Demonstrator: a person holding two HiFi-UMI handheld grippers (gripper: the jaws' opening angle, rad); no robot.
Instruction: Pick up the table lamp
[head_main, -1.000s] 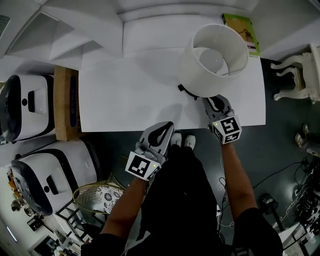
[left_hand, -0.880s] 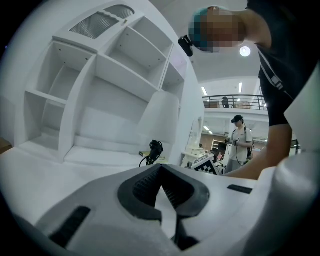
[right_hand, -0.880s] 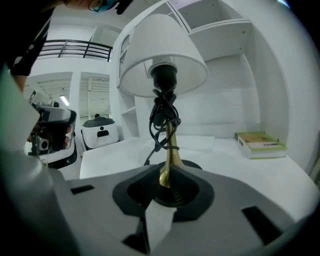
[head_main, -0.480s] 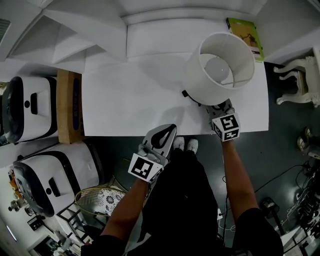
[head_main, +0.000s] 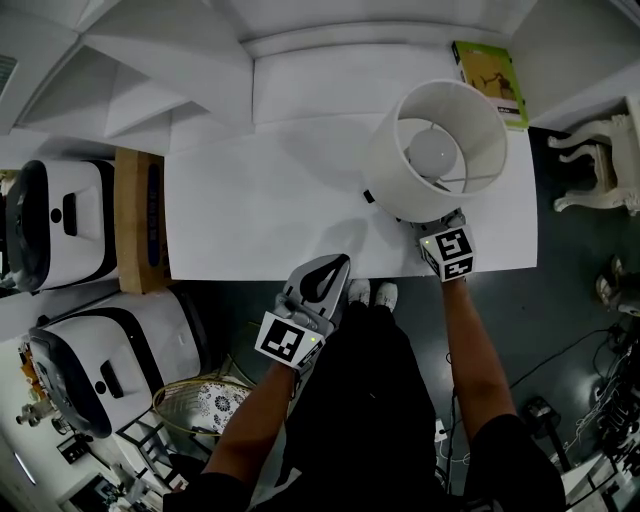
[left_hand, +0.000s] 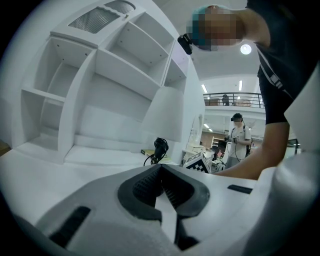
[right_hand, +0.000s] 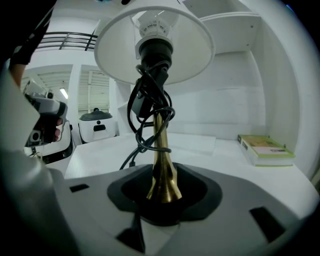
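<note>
The table lamp stands on the white table (head_main: 260, 200) at the right, its white shade (head_main: 392, 180) seen from above. Its brass stem (right_hand: 160, 165), wrapped in a black cord (right_hand: 145, 115), rises from between the jaws of my right gripper (right_hand: 162, 197). Those jaws are opening and stand apart on both sides of the stem's flared foot without pressing on it. From above, the right gripper (head_main: 432, 218) reaches under the shade, which hides its tips. My left gripper (head_main: 335, 265) hovers at the table's near edge, shut and empty (left_hand: 160, 172).
A green book (head_main: 487, 65) lies at the table's far right corner. White shelving (head_main: 160, 60) lines the back. Two white machines (head_main: 50, 215) and a wooden stand (head_main: 135, 220) sit left of the table. At the right stands a white ornate stool (head_main: 600, 165).
My right gripper has pushed forward under the lampshade, so less of it shows from above. The left gripper has stayed by the table's edge.
</note>
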